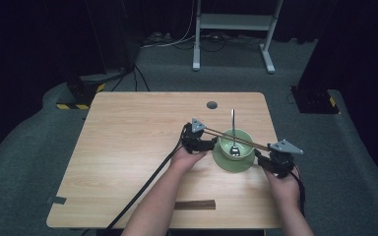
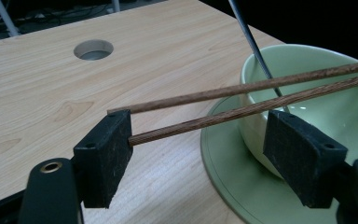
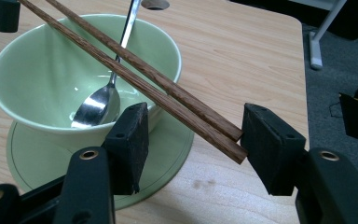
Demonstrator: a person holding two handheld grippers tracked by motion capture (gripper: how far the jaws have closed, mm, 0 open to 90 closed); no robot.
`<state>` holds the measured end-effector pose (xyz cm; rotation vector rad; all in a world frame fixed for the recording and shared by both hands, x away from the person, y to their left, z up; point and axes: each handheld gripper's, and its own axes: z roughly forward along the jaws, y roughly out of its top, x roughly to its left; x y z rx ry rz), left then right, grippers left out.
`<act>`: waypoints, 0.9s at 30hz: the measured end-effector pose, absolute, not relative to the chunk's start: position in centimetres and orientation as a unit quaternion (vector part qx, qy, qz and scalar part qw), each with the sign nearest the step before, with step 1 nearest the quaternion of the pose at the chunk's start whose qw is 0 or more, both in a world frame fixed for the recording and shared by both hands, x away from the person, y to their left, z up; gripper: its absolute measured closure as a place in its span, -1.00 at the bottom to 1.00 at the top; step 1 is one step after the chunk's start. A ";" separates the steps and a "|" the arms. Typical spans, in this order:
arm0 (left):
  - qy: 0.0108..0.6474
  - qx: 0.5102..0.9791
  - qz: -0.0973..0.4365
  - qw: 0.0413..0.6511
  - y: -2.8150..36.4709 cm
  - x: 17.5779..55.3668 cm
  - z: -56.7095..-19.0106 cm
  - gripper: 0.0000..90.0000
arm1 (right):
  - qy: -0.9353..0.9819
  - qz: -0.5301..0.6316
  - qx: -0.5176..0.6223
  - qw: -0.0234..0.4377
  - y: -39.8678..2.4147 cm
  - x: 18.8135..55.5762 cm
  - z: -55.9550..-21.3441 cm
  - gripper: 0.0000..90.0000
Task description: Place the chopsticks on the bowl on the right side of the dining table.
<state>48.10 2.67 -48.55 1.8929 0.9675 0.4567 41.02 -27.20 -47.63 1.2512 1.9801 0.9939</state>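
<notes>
A pair of brown wooden chopsticks (image 1: 236, 139) lies across the rim of a pale green bowl (image 1: 225, 146) that stands on a matching plate (image 1: 234, 166). A metal spoon (image 1: 233, 125) leans in the bowl, handle pointing away. My left gripper (image 1: 211, 143) is at the chopsticks' left ends, open: the tips (image 2: 177, 102) reach its left pad (image 2: 105, 154), and the other pad stands well off beside the bowl (image 2: 307, 65). My right gripper (image 1: 263, 156) is at the right ends, also open. There the chopsticks (image 3: 135, 63) end against its right pad (image 3: 270, 144), over the plate (image 3: 37, 149).
A round cable hole (image 1: 211, 104) sits at the table's far side. Another dark pair of chopsticks (image 1: 194, 204) lies near the front edge between the forearms. A black cable (image 1: 147, 184) trails from the left gripper across the table. A white stand (image 1: 231, 29) is on the floor beyond.
</notes>
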 end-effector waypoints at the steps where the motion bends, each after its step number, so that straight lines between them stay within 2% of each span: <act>1: 0.394 0.772 0.187 0.463 2.7 48.0 -48.5 -0.46 | 0.744 0.372 0.470 0.294 -27.1 41.0 -47.7 -0.07; 5: 0.397 0.768 0.198 0.462 3.2 47.8 -48.4 -0.43 | 0.745 0.373 0.468 0.294 -27.2 40.9 -47.6 -0.05; 12: 0.401 0.760 0.192 0.474 3.6 48.8 -48.1 -0.61 | 0.745 0.371 0.472 0.291 -27.5 40.7 -47.4 -0.05; 16: 0.404 0.752 0.197 0.482 3.5 49.2 -48.2 -0.64 | 0.747 0.369 0.472 0.289 -27.4 40.9 -47.5 -0.05; 27: 0.397 0.764 0.161 0.483 3.0 49.8 -48.8 -0.63 | 0.750 0.365 0.472 0.286 -27.3 41.1 -47.6 -0.08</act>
